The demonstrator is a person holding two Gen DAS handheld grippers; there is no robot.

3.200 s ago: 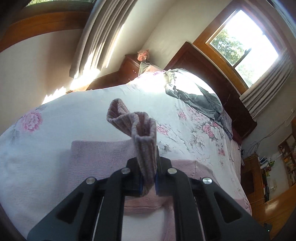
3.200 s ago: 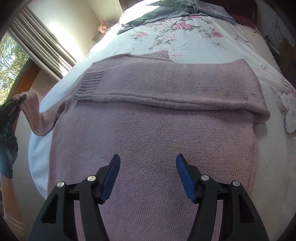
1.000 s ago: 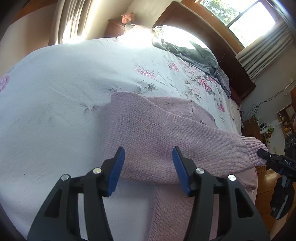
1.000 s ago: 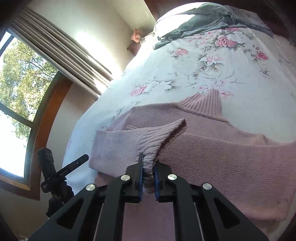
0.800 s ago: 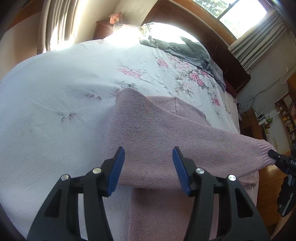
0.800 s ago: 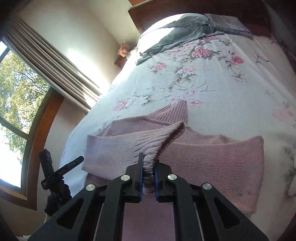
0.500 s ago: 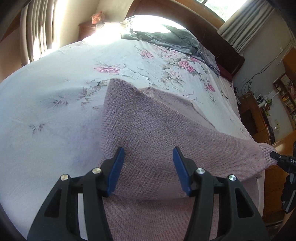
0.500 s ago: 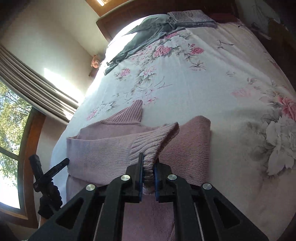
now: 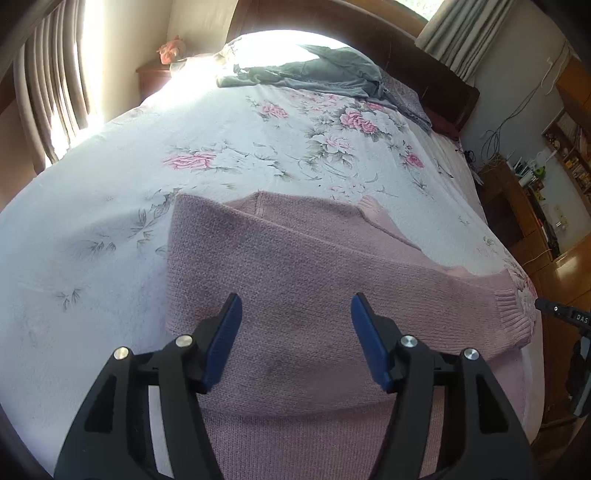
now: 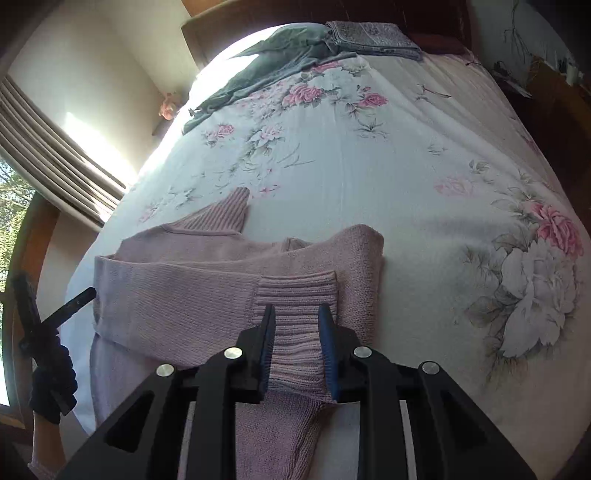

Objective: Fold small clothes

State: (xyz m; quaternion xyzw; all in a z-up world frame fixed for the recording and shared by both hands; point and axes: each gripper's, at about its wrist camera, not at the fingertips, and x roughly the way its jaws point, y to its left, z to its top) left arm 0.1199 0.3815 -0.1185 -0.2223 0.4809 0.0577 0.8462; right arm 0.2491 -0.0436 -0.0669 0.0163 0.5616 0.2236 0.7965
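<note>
A pink knit sweater point(image 9: 295, 266) lies on the floral bedspread point(image 9: 258, 147), with both sleeves folded across its body. My left gripper point(image 9: 295, 317) hovers open just above the folded sleeve, holding nothing. The sleeve's ribbed cuff point(image 9: 513, 317) reaches the right side, where the tip of the other gripper point(image 9: 565, 315) shows. In the right wrist view the cuff point(image 10: 299, 291) lies flat on the sweater point(image 10: 177, 295). My right gripper point(image 10: 297, 325) is open, a finger on each side of the cuff. The ribbed collar point(image 10: 225, 214) points toward the headboard.
A grey garment point(image 9: 314, 74) and a folded grey cloth point(image 10: 373, 33) lie near the dark wooden headboard point(image 9: 424, 70). Curtains point(image 10: 55, 155) and a nightstand point(image 9: 155, 74) are on the left. A gloved hand point(image 10: 51, 384) holds the left gripper at the bed's edge.
The right gripper carried the cuff across to the sweater's right side, lowered it flat and opened. The left gripper stayed open and shifted over the folded sleeve.
</note>
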